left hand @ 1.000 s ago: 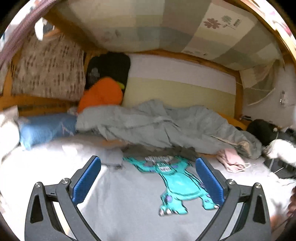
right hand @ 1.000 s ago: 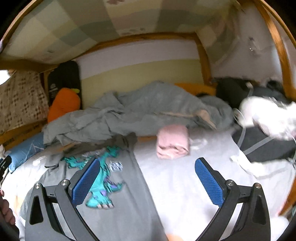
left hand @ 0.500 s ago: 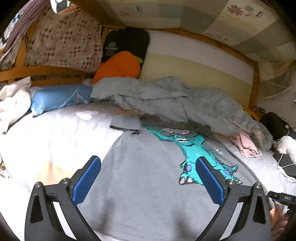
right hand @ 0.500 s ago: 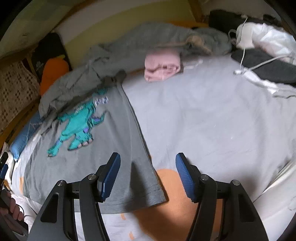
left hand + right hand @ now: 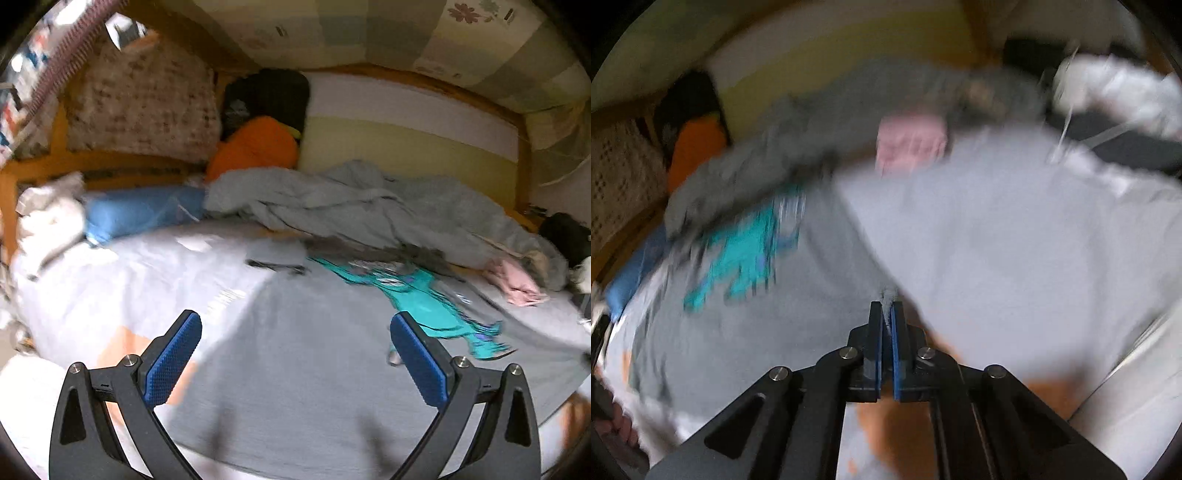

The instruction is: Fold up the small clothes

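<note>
A grey T-shirt (image 5: 314, 350) with a teal monster print (image 5: 417, 302) lies flat on the pale bed sheet (image 5: 147, 280). My left gripper (image 5: 295, 325) hovers open just above the shirt's near left part, with nothing between its blue pads. In the blurred right wrist view the same T-shirt (image 5: 768, 332) spreads out to the left. My right gripper (image 5: 886, 306) is shut on the shirt's near right edge, and a small ridge of grey cloth pokes out beyond the pad tips.
A crumpled grey blanket (image 5: 369, 199) lies along the far side of the bed. A folded pink garment (image 5: 910, 142) sits beyond the shirt on the right. A blue pillow (image 5: 140, 214) and an orange plush (image 5: 255, 147) are at far left. Dark and white items (image 5: 1108, 92) crowd the far right.
My right gripper came down to the bed and went from wide open to shut on the shirt's edge. The left gripper sank toward the shirt and stayed open.
</note>
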`<state>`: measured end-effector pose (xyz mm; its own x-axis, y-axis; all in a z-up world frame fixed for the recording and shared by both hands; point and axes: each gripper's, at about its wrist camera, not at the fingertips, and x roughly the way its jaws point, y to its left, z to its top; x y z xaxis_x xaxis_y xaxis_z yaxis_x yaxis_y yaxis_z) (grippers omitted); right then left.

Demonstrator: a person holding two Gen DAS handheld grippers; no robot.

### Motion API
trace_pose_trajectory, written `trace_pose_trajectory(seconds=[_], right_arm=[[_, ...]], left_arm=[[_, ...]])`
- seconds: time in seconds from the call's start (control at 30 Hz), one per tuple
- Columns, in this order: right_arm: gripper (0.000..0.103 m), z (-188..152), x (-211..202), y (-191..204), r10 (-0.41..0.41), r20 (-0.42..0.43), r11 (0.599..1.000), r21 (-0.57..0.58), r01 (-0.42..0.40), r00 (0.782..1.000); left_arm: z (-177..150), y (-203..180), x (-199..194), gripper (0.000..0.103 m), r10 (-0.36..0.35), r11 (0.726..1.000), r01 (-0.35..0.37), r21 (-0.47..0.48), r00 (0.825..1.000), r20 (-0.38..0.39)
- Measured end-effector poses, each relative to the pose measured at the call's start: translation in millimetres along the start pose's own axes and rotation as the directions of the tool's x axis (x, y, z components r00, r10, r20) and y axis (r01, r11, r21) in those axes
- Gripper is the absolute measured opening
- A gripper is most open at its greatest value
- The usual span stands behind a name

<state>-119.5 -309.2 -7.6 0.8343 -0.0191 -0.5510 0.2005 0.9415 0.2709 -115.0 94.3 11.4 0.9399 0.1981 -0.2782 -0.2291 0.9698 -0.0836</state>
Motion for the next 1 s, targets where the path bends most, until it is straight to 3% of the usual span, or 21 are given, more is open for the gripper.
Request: trace_pose_trajectory(seconds=[0.07,0.13,0.2,0.27,0.33,0.4,0.5,0.57,0.6,0.7,0.73,0.8,0.83,0.87,0.9,0.93,1.0], right_arm=[[0.002,12,-14,-4,-0.022,0.094,0.999,0.035,0.019,0.995],[0.001,19,-20,-7,-0.069,0.137,0.997,0.034,0.065,0.988],[0.000,19,-23,-11,-0.159,0.169,0.987,0.044,0.154,0.973],[0.000,21,-29,-22,-0.239,0.199,0.971,0.079,0.227,0.950],[0.000,27,-26,-38,-0.166,0.162,0.981,0.130,0.146,0.973],[0.000,28,-16,-45,-0.055,0.102,0.985,0.169,0.037,0.993],[0.007,24,-12,-35,-0.004,0.076,0.991,0.136,-0.007,0.997],[0.040,19,-8,-25,0.005,0.053,0.994,0.110,-0.011,0.999],[0.044,16,-3,-21,0.010,0.032,0.994,0.112,-0.014,0.999],[0.044,2,4,-10,0.015,-0.017,0.996,0.091,-0.013,1.000],[0.044,-1,4,-8,0.004,-0.023,0.997,0.074,-0.002,1.000],[0.045,-5,0,-7,-0.034,-0.012,0.998,0.062,0.034,0.999],[0.046,-6,-3,-10,-0.035,-0.016,0.997,0.069,0.036,0.999],[0.046,-6,0,-14,-0.030,-0.030,0.996,0.082,0.032,0.999],[0.046,-7,4,-18,-0.022,-0.056,0.995,0.100,0.027,0.998],[0.046,-9,7,-22,-0.016,-0.082,0.993,0.112,0.025,0.996],[0.043,-15,19,-25,0.033,-0.148,0.992,0.129,-0.014,0.988]], left_arm=[[3,-1,-13,0.102,0.064,0.996,-0.068,0.050,0.996,0.064],[4,0,-23,0.102,0.106,0.991,-0.114,0.077,0.990,0.093],[0,2,-26,0.102,0.142,0.986,-0.147,0.077,0.988,0.062],[-10,7,-20,0.102,0.081,0.996,-0.080,0.034,0.996,-0.031],[-23,10,-14,0.101,0.105,0.994,-0.107,-0.022,0.990,-0.099],[-33,10,-14,0.096,0.092,0.992,-0.099,-0.074,0.991,-0.093],[-39,1,-8,0.086,0.066,0.991,-0.077,-0.106,0.992,-0.109],[-44,8,-1,0.085,0.097,0.979,-0.121,-0.165,0.984,-0.150],[-47,13,-1,0.085,0.122,0.970,-0.151,-0.191,0.981,-0.152],[-50,39,-3,0.085,0.264,0.940,-0.271,-0.207,0.962,-0.062],[-48,50,3,0.085,0.264,0.935,-0.276,-0.224,0.961,-0.079],[-51,69,25,0.081,0.171,0.934,-0.217,-0.285,0.969,-0.179],[-56,77,35,0.071,0.141,0.923,-0.213,-0.321,0.962,-0.232],[-67,84,43,0.066,0.132,0.904,-0.233,-0.359,0.949,-0.285],[-73,86,44,0.050,0.154,0.895,-0.264,-0.360,0.940,-0.305],[-76,83,43,0.047,0.189,0.900,-0.286,-0.330,0.936,-0.295],[-74,72,40,0.047,0.144,0.920,-0.228,-0.319,0.953,-0.266]])
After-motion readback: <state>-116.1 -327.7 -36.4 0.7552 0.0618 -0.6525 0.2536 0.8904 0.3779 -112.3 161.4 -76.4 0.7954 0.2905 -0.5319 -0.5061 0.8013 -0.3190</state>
